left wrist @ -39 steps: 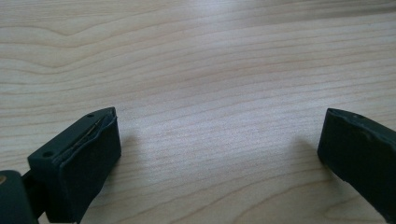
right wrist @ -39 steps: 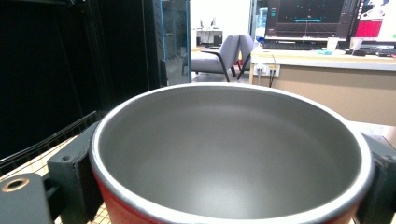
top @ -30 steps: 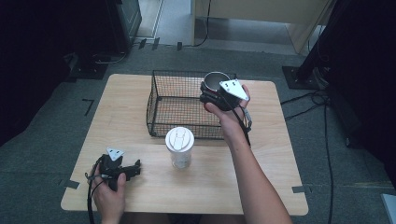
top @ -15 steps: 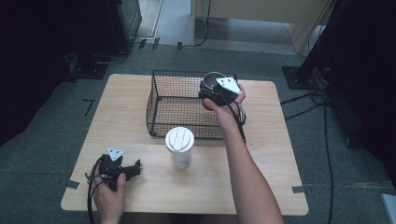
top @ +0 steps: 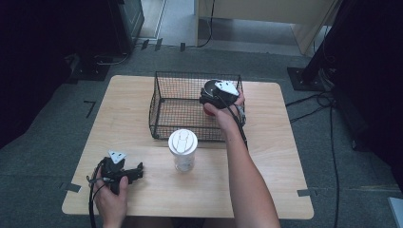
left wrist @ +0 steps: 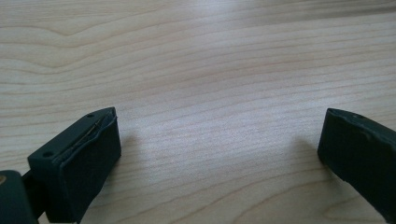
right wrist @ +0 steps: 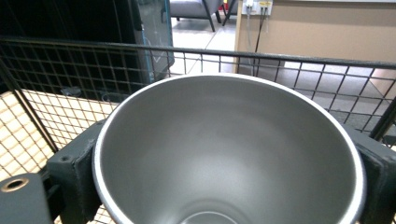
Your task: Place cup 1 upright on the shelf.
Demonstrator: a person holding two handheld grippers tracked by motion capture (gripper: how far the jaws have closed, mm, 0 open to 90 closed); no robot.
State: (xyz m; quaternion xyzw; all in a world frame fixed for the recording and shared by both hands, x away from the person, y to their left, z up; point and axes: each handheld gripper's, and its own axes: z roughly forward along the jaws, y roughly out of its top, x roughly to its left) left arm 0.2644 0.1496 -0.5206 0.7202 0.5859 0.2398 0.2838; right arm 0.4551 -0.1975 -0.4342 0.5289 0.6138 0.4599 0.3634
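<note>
— Since the frame a second back, what moved?

— Down went my right gripper [top: 211,97] with the cup [right wrist: 229,149], sinking toward the basket [top: 164,107]; my left gripper [top: 135,172] kept its place on the desk [top: 275,156].

— How did the right gripper hold it?

— Its jaws pinched the steel cup by the wall, one on each side, as I saw in the right gripper view. The cup stood upright, mouth up, with the basket's far wire wall just behind it.

— Where was that in the basket?

— At its right end, seen from above. Whether the cup touched the bottom I could not tell.

— And the left gripper?

— Spread wide, nothing between the jaws, only bare wood under them, at the desk's near left corner.

— Anything else on the desk?

— A lidded tumbler [top: 183,149] stood just in front of the basket, well apart from both grippers.
</note>
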